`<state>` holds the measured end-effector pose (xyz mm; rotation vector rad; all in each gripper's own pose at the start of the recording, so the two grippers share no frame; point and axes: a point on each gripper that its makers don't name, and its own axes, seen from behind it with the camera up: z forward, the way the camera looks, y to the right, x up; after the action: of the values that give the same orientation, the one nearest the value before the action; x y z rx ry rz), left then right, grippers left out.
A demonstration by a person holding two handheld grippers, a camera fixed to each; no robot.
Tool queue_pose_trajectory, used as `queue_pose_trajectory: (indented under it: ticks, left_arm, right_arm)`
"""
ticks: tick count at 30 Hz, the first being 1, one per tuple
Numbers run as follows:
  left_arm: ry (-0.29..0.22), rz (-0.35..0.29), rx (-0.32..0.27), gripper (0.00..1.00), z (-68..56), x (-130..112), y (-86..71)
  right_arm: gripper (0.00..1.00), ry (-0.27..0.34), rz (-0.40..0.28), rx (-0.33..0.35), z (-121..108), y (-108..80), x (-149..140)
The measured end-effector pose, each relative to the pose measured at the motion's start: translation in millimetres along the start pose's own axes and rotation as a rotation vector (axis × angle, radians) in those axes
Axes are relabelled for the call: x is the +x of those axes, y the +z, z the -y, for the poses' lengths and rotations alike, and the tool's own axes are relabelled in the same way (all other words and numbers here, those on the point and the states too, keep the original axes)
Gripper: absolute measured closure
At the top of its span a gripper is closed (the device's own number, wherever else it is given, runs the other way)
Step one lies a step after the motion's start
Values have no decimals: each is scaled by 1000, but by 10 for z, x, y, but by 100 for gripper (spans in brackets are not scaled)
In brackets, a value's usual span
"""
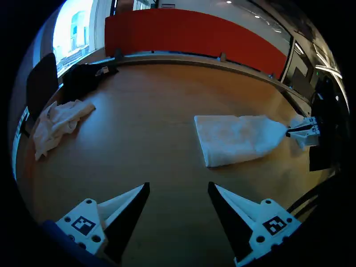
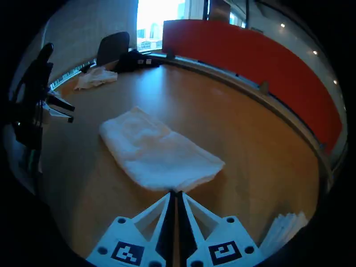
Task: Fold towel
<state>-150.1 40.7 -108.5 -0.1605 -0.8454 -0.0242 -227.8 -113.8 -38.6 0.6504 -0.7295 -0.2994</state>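
Left gripper [image 1: 178, 189]: fingers spread wide, holding nothing, poised above the bare wooden table [image 1: 147, 133]. Right gripper [image 2: 175, 196]: fingers pressed together, tips meeting the near edge of the towel [image 2: 155, 153]; whether cloth is caught between them cannot be told. The towel lies folded and flat near the table's middle; in the left gripper view it tapers toward the right gripper's tips. A crumpled white cloth [image 1: 58, 122] lies well apart, beside a dark bag [image 1: 86, 75].
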Motion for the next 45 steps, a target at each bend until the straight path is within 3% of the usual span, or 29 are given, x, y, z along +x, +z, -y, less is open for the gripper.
queue_pose_trajectory:
  ticks: [14, 27, 38, 45]
  left_arm:
    - [-7, -22, 10, 3, 45, 39, -108]
    - [-11, -37, 27, 3, 128, 62, -187]
    - [-36, -51, 40, 3, 196, 77, -312]
    - [-48, -56, 55, 3, 264, 55, -391]
  right_arm:
    - [91, -100, -115, 38, 155, -39, 907]
    - [90, -151, -123, 87, 353, 87, 1134]
    - [89, -227, -127, 189, 866, 438, 1452]
    - [89, -239, -86, 275, 1357, 800, 1391]
